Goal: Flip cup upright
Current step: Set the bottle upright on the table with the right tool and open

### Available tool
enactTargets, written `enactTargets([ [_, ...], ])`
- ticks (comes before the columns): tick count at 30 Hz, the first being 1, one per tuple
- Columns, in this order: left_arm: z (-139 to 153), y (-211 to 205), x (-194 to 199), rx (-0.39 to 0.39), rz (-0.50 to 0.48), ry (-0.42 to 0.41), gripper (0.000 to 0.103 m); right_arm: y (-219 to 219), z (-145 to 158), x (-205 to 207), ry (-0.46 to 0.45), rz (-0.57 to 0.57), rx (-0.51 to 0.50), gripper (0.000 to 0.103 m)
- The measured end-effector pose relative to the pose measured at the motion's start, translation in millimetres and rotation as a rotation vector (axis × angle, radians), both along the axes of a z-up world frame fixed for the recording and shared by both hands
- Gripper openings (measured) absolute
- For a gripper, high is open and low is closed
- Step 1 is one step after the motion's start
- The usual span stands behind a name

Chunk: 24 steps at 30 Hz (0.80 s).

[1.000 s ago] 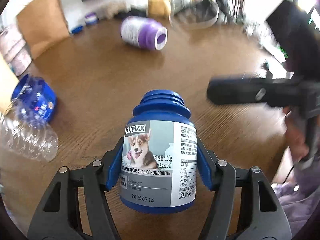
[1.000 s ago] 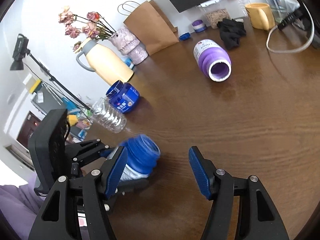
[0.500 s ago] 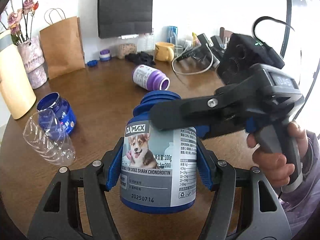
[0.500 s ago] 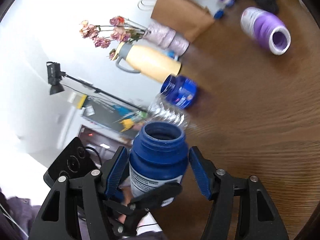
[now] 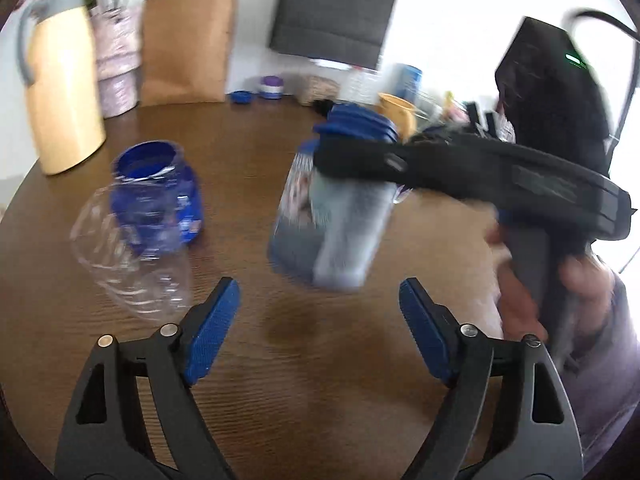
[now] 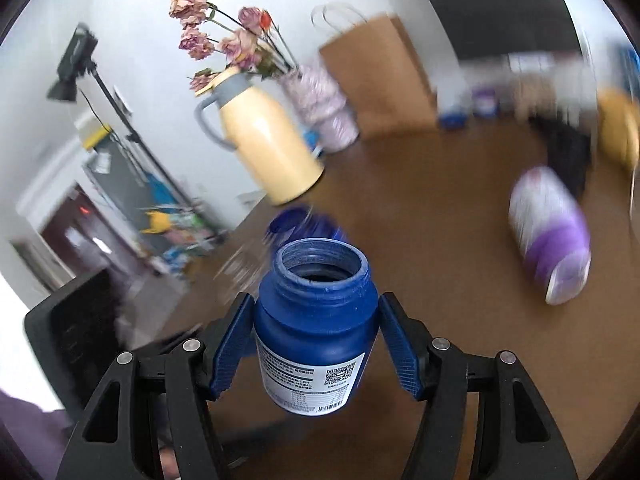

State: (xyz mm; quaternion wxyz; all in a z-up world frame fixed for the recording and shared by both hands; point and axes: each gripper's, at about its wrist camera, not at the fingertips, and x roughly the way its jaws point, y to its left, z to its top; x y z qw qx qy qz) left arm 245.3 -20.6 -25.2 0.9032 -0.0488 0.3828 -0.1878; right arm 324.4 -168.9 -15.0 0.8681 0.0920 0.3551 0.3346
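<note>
The blue supplement jar (image 6: pixel 316 320) with a white label is held mouth-up between the blue pads of my right gripper (image 6: pixel 316 344), above the brown table. In the left wrist view the same jar (image 5: pixel 332 216) hangs blurred and a little tilted in the right gripper (image 5: pixel 460 168), above the table, ahead of my left gripper (image 5: pixel 320 336), which is open and empty. A purple jar (image 6: pixel 552 236) lies on its side at the right.
A second blue jar (image 5: pixel 156 196) and a clear plastic bottle (image 5: pixel 128 264) sit at the left. A yellow thermos (image 6: pixel 264 144), a flower vase (image 6: pixel 324 108) and a paper bag (image 6: pixel 380 76) stand at the table's far edge. A yellow mug (image 5: pixel 396 116) and clutter are far right.
My left gripper has opened and let go of the blue jar and drawn back. My right gripper has shut on the jar and now carries it alone.
</note>
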Motion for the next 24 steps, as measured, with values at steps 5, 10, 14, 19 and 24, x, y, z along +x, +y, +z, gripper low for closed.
enactTargets([
  [5,5.0,23.2,6.3,-0.039,0.086,0.015,0.089,41.2,-5.9,54.0,-0.117,-0.045,-0.210,0.067],
  [10,9.8,28.8,10.5,-0.014,0.144,-0.007,0.092,75.7,-26.3,83.3,-0.204,-0.064,-0.334,0.067],
  [14,7.9,27.3,11.9,-0.004,0.150,-0.013,0.093,81.4,-34.4,87.6,-0.178,-0.026,-0.340,0.068],
  [19,7.6,22.9,10.7,-0.001,0.141,-0.010,0.093,72.2,-20.1,77.2,-0.186,-0.038,-0.357,0.078],
  [24,11.9,10.5,-2.0,0.016,0.123,-0.019,0.093,48.9,-3.0,54.5,-0.189,-0.069,-0.327,0.080],
])
